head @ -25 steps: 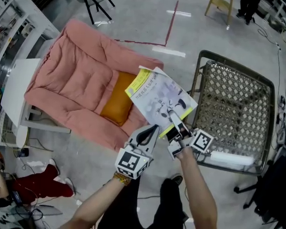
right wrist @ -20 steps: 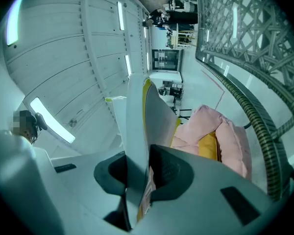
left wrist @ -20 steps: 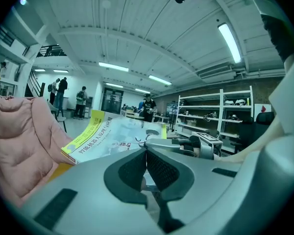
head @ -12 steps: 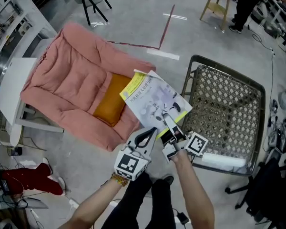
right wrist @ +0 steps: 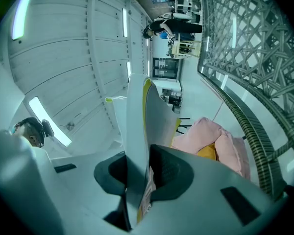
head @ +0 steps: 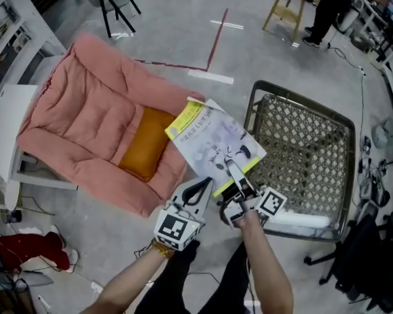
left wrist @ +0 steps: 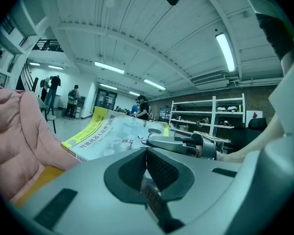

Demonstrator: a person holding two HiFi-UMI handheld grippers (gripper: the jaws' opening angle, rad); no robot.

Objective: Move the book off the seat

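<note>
Mostly pale book (head: 213, 144), yellow edges, dark print

This is an industrial lab or workshop. Indicators: bare concrete floor (head: 170, 31) with tape marks (head: 217, 38), open shelving (left wrist: 213, 114) (loaded with equipment), and ceiling strip lights (left wrist: 225, 50).

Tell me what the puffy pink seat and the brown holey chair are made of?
The puffy pink seat looks like soft padded fabric, matte, with stitched quilted folds. The brown holey chair looks like woven rattan or plastic wicker, going by its open lattice, on a dark, probably metal, tube frame.
</note>
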